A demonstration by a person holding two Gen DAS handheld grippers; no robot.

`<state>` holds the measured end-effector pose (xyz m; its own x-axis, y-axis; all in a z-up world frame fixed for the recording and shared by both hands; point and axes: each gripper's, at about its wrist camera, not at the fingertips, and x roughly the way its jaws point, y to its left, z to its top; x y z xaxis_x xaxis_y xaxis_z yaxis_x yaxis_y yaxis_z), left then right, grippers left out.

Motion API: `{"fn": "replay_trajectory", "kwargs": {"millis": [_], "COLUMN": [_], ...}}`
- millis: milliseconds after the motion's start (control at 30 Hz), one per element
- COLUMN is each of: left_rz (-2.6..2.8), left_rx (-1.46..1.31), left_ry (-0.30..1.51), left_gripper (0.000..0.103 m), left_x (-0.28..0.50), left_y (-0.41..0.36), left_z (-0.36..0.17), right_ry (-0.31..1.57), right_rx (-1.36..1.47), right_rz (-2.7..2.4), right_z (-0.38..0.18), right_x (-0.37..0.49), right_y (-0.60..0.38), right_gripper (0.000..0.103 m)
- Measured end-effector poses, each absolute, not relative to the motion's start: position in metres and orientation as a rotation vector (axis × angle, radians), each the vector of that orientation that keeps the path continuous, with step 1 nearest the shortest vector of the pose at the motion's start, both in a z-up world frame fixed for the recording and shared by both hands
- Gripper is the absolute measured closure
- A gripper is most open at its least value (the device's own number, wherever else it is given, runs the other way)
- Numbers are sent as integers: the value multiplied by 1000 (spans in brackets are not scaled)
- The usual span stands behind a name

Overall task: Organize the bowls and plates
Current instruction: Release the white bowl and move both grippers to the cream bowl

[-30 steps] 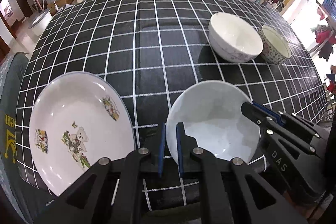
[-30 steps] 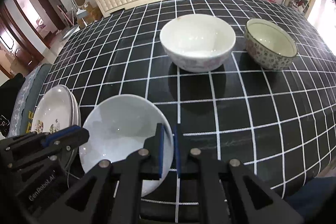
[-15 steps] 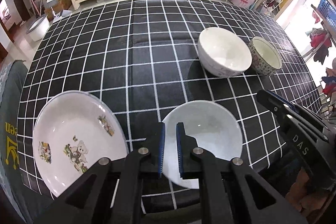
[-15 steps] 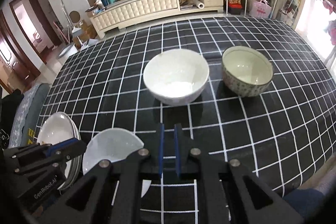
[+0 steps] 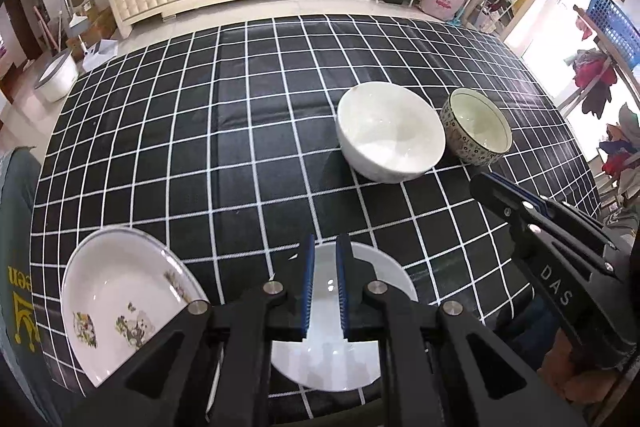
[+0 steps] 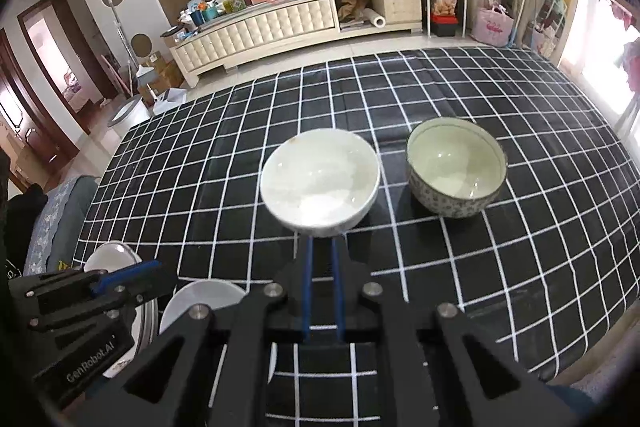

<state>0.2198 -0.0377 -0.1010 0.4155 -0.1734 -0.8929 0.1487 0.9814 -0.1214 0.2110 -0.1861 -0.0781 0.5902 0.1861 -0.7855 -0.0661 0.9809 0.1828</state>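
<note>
We see both hand-held grippers narrowed, gripping nothing: left hand-held gripper (image 5: pixel 325 247) over the plain plate (image 5: pixel 360 307) (pictured plate (image 5: pixel 112 303) beside), right hand-held gripper (image 6: pixel 320 251) just short of the white bowl (image 6: pixel 319 183).

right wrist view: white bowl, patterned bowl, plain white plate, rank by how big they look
1. white bowl
2. patterned bowl, only slightly smaller
Plain white plate: cannot rank; gripper parts cover much of it and it sits nearer the camera.
</note>
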Motion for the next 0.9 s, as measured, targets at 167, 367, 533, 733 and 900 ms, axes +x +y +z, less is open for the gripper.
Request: {"fn": "replay_trajectory", "kwargs": {"millis": [167,367,533,733,900], "left_rz": [-210,-205,-201,-224,-243], "left_rx": [-21,-41,-48,-40,-60], "left_ry": [1128,1141,1124,1142,1199], "left_gripper": [94,93,81,77,74], "left_x": [233,253,269,296,320], "left_y": [-45,-48,-51,-59,-62], "left_z": [-103,-100,-94,-99,-110], "right_ry": [939,912,942,1016,1123], "right_rx": [120,74,54,3,-7], "right_rz": [171,281,311,345,379], "right_z": [-75,-64,-66,-74,-87], "right_x": [225,233,259,291,321], "right_y": [-192,-201,-211,-207,-204], "right_gripper": [91,91,90,90,75]}}
